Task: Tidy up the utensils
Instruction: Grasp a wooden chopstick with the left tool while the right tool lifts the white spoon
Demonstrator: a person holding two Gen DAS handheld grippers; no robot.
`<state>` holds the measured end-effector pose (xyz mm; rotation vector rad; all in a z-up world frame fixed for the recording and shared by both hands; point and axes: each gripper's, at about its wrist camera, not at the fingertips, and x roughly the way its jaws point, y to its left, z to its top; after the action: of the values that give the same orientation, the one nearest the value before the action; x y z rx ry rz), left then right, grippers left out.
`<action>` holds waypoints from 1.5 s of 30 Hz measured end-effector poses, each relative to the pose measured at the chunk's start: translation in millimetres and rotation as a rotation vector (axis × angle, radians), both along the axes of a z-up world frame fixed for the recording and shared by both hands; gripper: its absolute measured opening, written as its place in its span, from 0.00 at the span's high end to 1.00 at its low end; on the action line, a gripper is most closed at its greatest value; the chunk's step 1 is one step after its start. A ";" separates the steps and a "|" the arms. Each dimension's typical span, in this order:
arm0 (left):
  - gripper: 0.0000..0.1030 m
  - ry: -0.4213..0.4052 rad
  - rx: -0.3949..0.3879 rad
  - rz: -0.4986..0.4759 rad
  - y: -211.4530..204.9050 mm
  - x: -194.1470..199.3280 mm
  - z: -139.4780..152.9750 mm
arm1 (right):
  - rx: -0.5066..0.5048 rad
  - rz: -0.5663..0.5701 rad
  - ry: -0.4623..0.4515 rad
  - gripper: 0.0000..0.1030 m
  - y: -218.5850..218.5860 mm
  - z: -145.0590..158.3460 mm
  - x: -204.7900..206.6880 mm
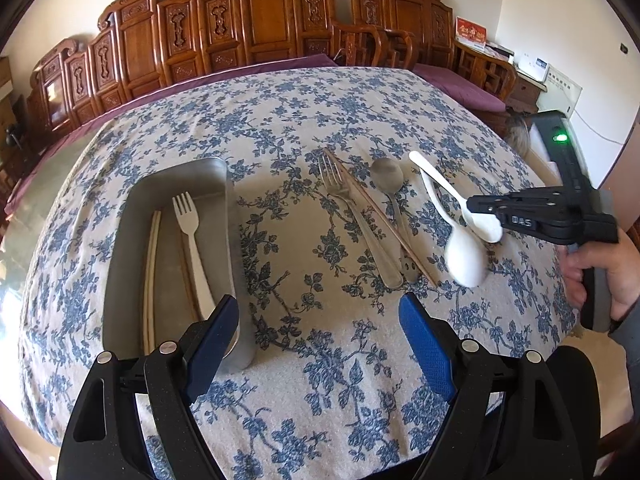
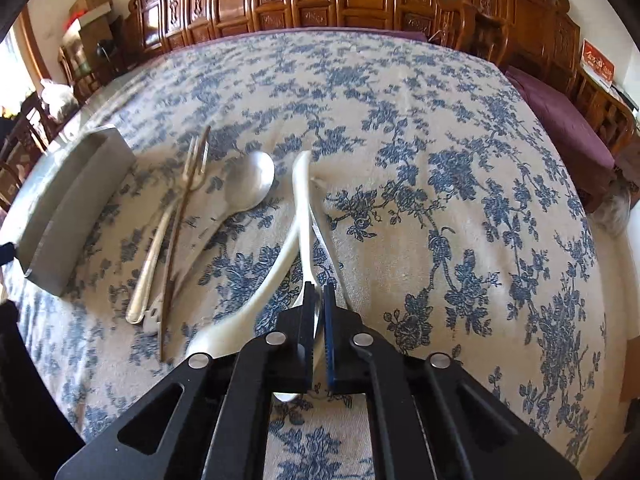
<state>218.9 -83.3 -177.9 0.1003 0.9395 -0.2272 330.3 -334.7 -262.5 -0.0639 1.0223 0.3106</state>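
**Right fingers pinch a white spoon over the flowered cloth**

The right gripper (image 2: 319, 304) has its fingers together on the bowl end of a white plastic spoon (image 1: 452, 188), which is tilted with its handle pointing away over the desk (image 1: 280, 120). The left gripper (image 1: 320, 336) hangs with its fingers wide apart and empty, just beside the metal tray (image 1: 128, 240).

The pinched spoon is smooth and glossy, and its bowl is curved, so it may slip or turn between the ribbed blue pads (image 2: 330, 320). Its handle crosses a second white spoon (image 1: 466, 258) that lies on the cloth; a lift could drag or flip that one. The steel fork (image 1: 352, 216), the steel spoon (image 1: 388, 178) and a thin brown chopstick (image 1: 380, 216) lie close together and overlap, so a low sweep toward the tray could scatter them.

The tray is matte grey with straight walls and already holds a pale fork (image 1: 190, 232) and pale chopsticks (image 1: 152, 272). The tablecloth is soft, woven and blue-flowered.
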 end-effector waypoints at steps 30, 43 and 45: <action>0.63 0.132 -0.046 -0.021 -83.9 94.8 -50.6 | 0.096 -0.091 -0.012 0.95 -56.4 12.3 -10.5; 0.92 0.189 -0.113 0.035 -77.0 105.5 -62.0 | 0.105 -0.078 -0.013 0.95 -50.5 15.7 -11.6; 0.96 0.184 -0.109 0.032 -75.6 104.2 -60.7 | 0.105 -0.075 -0.014 0.95 -48.7 16.6 -11.5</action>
<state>323.1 -158.9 -238.6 -0.0375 1.1090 -0.2605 318.9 -383.4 -245.9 0.0665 0.9903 0.2942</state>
